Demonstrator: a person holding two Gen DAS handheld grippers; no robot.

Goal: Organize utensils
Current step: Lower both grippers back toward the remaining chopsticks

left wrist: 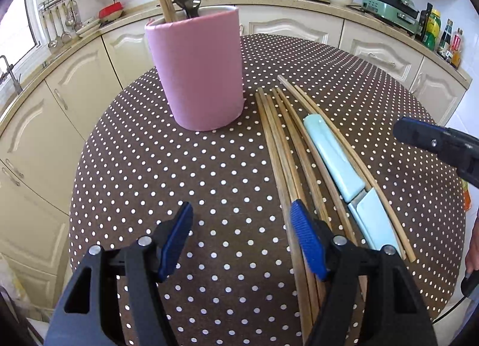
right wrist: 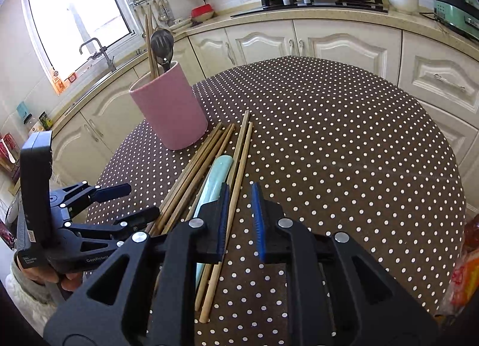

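Left hand-held gripper (left wrist: 241,238) agape beside chopsticks (left wrist: 278,148), right hand-held gripper (right wrist: 239,220) narrowly parted above them.

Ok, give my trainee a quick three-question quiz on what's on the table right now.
1. True or false: the pink holder is empty.
2. What lies among the loose chopsticks on the table? A) pale blue knife B) fork C) ladle
3. Which gripper has the wider gap, left gripper or right gripper?

Key: 1 false, it holds chopsticks and a dark spoon. 2 A, the pale blue knife. 3 left.
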